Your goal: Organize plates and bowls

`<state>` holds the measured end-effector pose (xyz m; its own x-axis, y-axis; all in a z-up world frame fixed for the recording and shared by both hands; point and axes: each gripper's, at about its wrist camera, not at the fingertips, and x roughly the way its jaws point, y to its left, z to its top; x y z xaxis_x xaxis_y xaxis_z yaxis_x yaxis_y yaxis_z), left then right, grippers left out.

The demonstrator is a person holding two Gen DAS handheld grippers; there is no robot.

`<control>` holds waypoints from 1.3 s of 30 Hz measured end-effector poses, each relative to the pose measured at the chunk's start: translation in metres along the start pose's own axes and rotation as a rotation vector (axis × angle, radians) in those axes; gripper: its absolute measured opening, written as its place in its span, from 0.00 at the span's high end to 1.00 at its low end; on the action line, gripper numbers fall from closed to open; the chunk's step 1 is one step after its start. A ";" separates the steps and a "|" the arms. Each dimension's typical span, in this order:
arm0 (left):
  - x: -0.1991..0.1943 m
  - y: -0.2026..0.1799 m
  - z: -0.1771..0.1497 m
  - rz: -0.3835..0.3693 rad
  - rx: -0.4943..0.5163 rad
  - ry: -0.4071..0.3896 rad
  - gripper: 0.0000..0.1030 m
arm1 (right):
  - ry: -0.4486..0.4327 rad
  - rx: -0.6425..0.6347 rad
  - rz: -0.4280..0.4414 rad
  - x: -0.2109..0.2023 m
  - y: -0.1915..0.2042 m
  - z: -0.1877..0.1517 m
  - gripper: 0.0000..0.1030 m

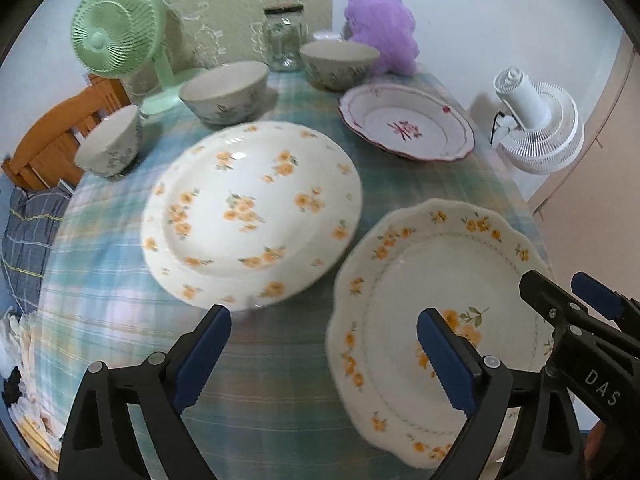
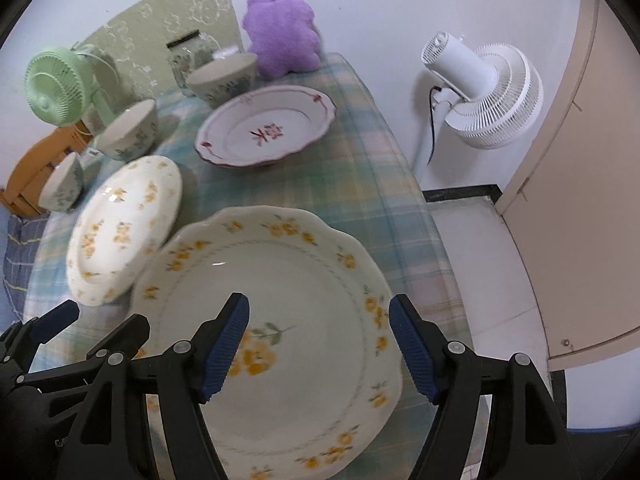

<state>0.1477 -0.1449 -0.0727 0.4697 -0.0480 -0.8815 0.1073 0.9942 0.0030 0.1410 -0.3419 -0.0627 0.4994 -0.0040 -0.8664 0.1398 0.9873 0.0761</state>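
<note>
A round plate with yellow flowers (image 1: pixel 252 212) (image 2: pixel 124 228) lies on the checked tablecloth. Beside it, rims close together, lies a scalloped plate with yellow flowers (image 1: pixel 400 280) (image 2: pixel 300 272). A white plate with a red pattern (image 1: pixel 408 124) (image 2: pixel 266 132) sits farther back. Three floral bowls stand behind: one left (image 1: pixel 110 142) (image 2: pixel 62 186), one middle (image 1: pixel 224 90) (image 2: pixel 128 130), one by the jar (image 1: pixel 338 62) (image 2: pixel 224 74). My left gripper (image 1: pixel 324 356) (image 2: pixel 98 320) hangs open above the gap between the two near plates. My right gripper (image 2: pixel 320 348) (image 1: pixel 564 286) hangs open over the scalloped plate, holding nothing.
A green desk fan (image 1: pixel 116 36), a glass jar (image 1: pixel 284 40) and a purple plush toy (image 1: pixel 382 28) stand along the table's back edge. A white floor fan (image 2: pixel 480 96) stands off the table's right side. A wooden chair (image 1: pixel 52 144) is at the left.
</note>
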 end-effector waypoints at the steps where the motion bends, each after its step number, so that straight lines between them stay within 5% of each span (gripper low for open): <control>1: -0.002 0.004 0.001 -0.002 0.003 -0.005 0.07 | -0.008 -0.002 0.001 -0.003 0.004 0.000 0.27; 15: -0.033 0.085 0.015 -0.057 0.052 -0.098 0.08 | -0.069 -0.028 -0.040 -0.030 0.091 0.005 0.27; 23: -0.045 0.126 0.025 -0.023 0.081 -0.158 0.08 | -0.086 -0.012 -0.046 -0.038 0.137 0.008 0.27; 39: 0.015 0.151 0.076 0.007 -0.015 -0.106 0.13 | -0.069 -0.054 -0.036 0.014 0.175 0.060 0.27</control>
<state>0.2378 -0.0024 -0.0498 0.5605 -0.0501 -0.8266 0.0906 0.9959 0.0011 0.2243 -0.1785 -0.0318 0.5527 -0.0487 -0.8319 0.1138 0.9934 0.0174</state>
